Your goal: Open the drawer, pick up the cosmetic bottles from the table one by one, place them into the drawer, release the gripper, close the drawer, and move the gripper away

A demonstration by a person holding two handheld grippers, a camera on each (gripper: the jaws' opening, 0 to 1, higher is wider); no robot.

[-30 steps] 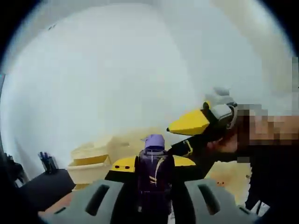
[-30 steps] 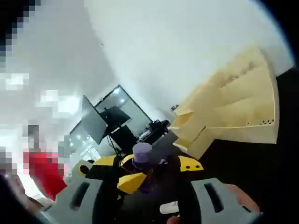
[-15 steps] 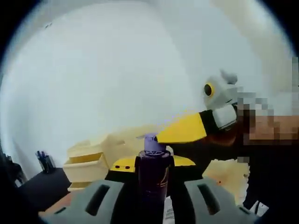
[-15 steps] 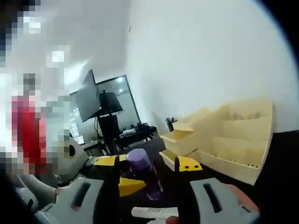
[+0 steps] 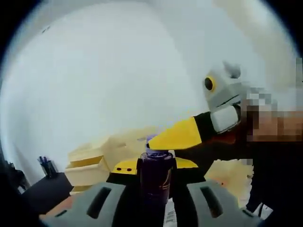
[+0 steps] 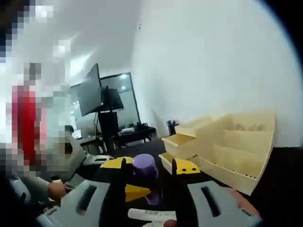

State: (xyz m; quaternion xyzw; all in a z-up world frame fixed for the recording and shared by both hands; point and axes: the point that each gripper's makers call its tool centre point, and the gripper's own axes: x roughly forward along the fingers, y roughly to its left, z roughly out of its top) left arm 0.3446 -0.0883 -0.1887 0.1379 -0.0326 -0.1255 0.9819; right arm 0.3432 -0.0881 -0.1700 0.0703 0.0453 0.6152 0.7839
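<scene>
A: In the left gripper view we see our left gripper (image 5: 156, 182) clenched on a dark purple cosmetic bottle (image 5: 155, 176), upright between its two jaws, lifted clear of the black table (image 5: 45, 187).

B: Agreed. The right gripper (image 5: 161, 140) comes in from the right there, its yellow tip reaching the bottle's lilac cap (image 5: 150, 140). Whether it presses on the cap or only overlaps it we cannot tell.

A: In the right gripper view we look down the right gripper (image 6: 147, 177), and the bottle (image 6: 147, 182) stands between its jaws with the cap (image 6: 144, 164) on top. A yellow jaw tip of the left gripper (image 6: 136, 191) crosses low in front of it.

B: The jaws sit to either side of the cap with a gap showing, so we would call this gripper released, not gripping.

A: The cream drawer unit (image 6: 227, 146) stands at the back edge of the table (image 6: 289, 189), by the white wall. One drawer (image 6: 179, 140) on its left side is pulled out.

B: We see the same unit (image 5: 94, 158) behind the bottle in the left gripper view, with a cup of pens (image 5: 47, 165) beside it.
</scene>
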